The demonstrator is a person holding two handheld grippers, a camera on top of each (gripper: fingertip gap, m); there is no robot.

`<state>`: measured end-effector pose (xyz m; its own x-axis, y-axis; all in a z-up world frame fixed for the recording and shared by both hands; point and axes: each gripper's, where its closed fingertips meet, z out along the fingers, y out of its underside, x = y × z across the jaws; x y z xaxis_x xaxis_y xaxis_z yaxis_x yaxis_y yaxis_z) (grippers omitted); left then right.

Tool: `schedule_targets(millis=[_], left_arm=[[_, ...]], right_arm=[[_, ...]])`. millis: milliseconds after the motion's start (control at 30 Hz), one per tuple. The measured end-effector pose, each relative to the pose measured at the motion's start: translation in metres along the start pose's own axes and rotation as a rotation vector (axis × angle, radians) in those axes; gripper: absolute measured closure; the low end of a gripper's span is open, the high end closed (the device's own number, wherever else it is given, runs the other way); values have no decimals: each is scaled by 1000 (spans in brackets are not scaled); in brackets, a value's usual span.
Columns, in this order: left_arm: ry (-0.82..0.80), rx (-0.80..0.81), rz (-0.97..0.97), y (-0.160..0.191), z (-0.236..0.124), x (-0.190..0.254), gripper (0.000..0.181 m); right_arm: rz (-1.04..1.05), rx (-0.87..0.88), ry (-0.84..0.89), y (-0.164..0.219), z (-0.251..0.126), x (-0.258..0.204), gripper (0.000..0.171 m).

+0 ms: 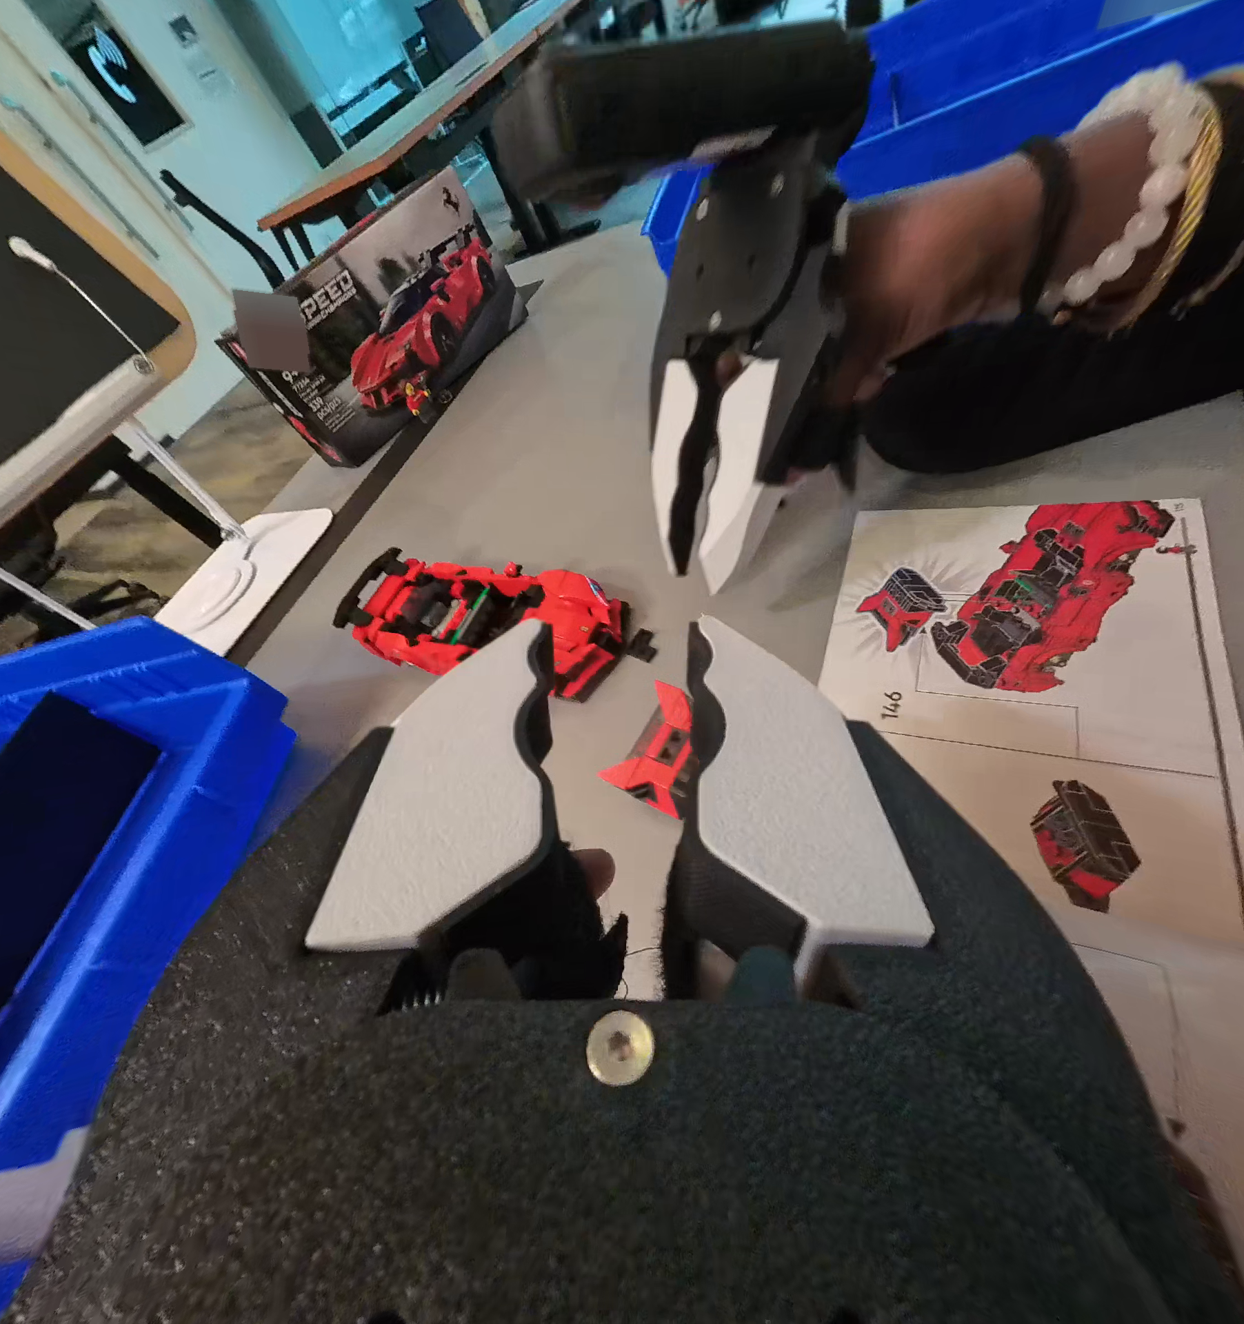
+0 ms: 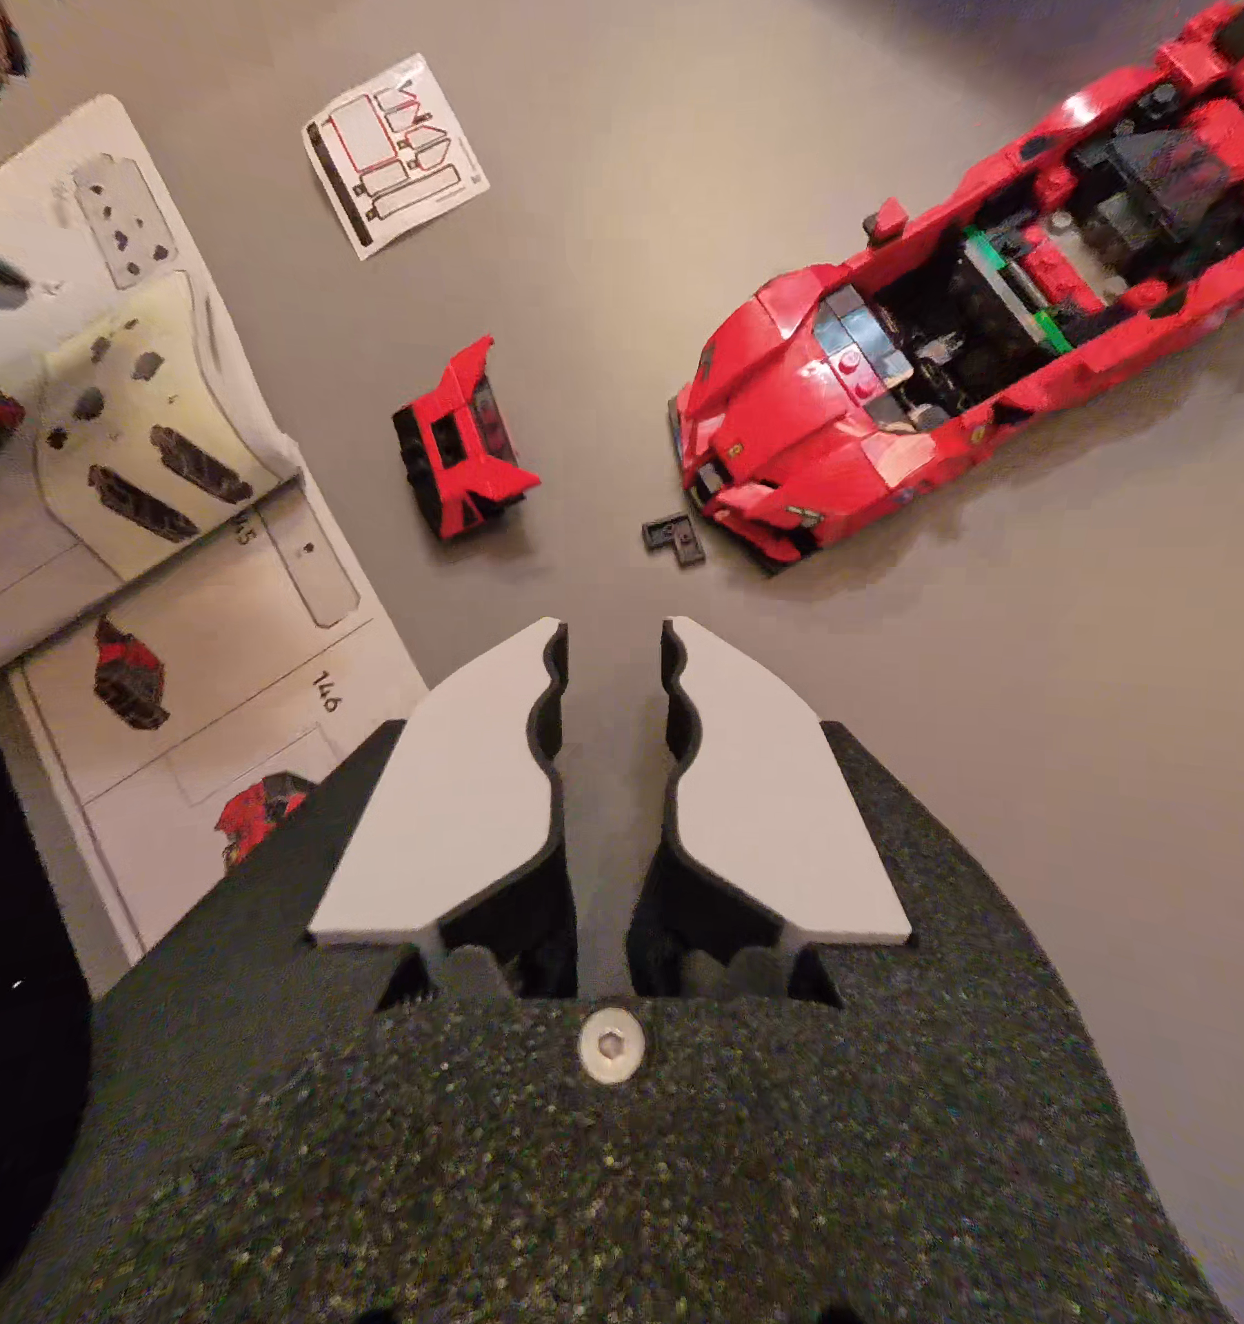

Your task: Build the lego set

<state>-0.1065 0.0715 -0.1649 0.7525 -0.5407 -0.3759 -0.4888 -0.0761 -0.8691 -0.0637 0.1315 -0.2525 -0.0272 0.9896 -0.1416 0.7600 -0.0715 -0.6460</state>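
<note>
Right wrist view: right gripper parted, empty, above grey table.
Left gripper: parted, empty.
Roof sub-assembly: loose, near red car.
Manual: open.

Each gripper has white fingers, a speckled black body, one silver screw; the wrist wears a pearl bracelet.

Red car's rear cut off
</note>
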Motion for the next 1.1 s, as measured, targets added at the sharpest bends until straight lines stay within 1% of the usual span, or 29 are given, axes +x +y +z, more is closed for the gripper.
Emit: schedule_targets(millis=[100, 133, 200, 333, 367, 400, 467, 533, 567, 633, 667, 733, 767, 800, 867, 933, 1000, 1100], left_arm=[[-5, 9, -39, 5, -3, 4, 145], [-9, 9, -51, 8, -5, 4, 144], [-17, 10, -76, 12, -7, 2, 144], [-15, 29, -120, 19, -11, -2, 143], [-13, 30, -127, 21, -12, -3, 143], [-10, 31, -131, 22, -12, -4, 143], [-5, 36, -129, 23, -11, -6, 142], [5, 50, -108, 22, -10, -6, 141], [13, 57, -94, 22, -10, -7, 141], [37, 74, -76, 19, -8, -6, 141], [51, 97, -73, 14, -7, -5, 142], [92, 171, -66, -1, -4, -2, 144], [111, 219, -58, -11, -3, 0, 144], [125, 272, -43, -23, -3, 2, 145], [148, 369, 1, -47, -4, 5, 149], [214, 413, 34, -63, -5, 13, 159], [300, 432, 23, -73, -9, 21, 166], [392, 401, 16, -78, -10, 33, 165]], right_arm=[[1, -68, 100, -2, 20, 12, 140], [26, -74, 109, -3, 25, 13, 136], [70, -61, 117, -6, 32, 12, 136], [50, -55, 227, -11, 36, 17, 143], [38, -46, 223, -12, 38, 15, 150], [29, -39, 226, -13, 38, 13, 154], [13, -32, 239, -12, 37, 12, 155], [38, -35, 201, -8, 33, 12, 155], [70, -8, 153, -8, 29, 9, 155], [168, 134, -32, -23, 15, -6, 155], [233, 240, -181, -37, 2, -20, 155], [387, 478, -576, -71, -37, -53, 156], [446, 557, -775, -82, -57, -68, 156], [483, 595, -934, -88, -73, -80, 156], [505, 610, -1140, -92, -90, -99, 155], [507, 587, -1232, -90, -96, -108, 155], [509, 582, -1256, -88, -100, -109, 155], [492, 545, -1261, -82, -101, -111, 155]])
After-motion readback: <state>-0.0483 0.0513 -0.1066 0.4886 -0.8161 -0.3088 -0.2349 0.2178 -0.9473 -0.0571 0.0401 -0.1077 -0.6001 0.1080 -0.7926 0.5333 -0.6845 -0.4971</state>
